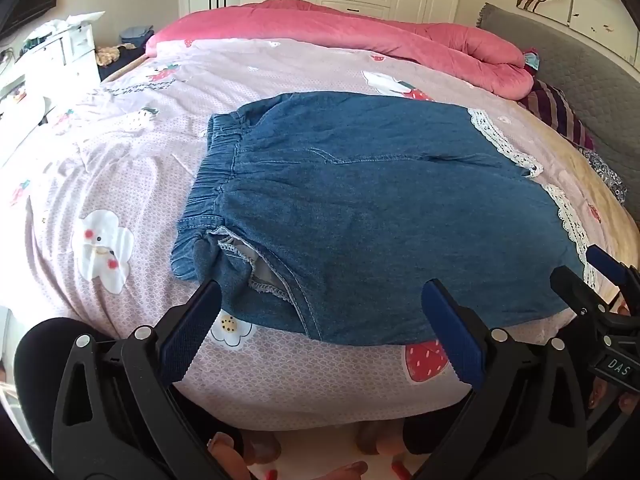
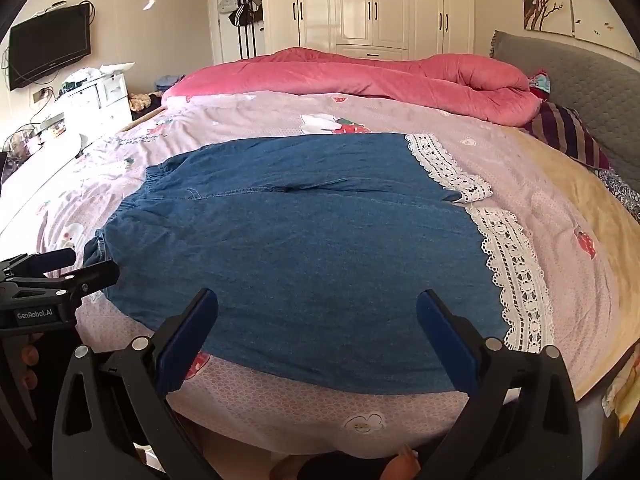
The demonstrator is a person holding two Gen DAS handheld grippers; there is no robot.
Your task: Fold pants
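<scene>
Blue denim pants (image 1: 380, 216) with an elastic waistband (image 1: 212, 184) on the left and white lace hems (image 1: 504, 144) on the right lie spread flat on the bed; they also show in the right wrist view (image 2: 304, 248). My left gripper (image 1: 320, 312) is open and empty, hovering over the near edge by the waistband and pocket. My right gripper (image 2: 316, 320) is open and empty over the near edge toward the lace hem (image 2: 516, 276). Each gripper shows at the other view's edge: right gripper (image 1: 600, 272), left gripper (image 2: 80, 264).
The bed has a pink patterned sheet (image 1: 120, 168). A rolled pink quilt (image 1: 360, 28) lies along the far side. Striped pillow (image 1: 560, 116) and grey headboard (image 1: 580, 64) at right. White drawers (image 2: 100, 92) and a TV (image 2: 48, 44) stand at left, wardrobes (image 2: 376, 4) behind.
</scene>
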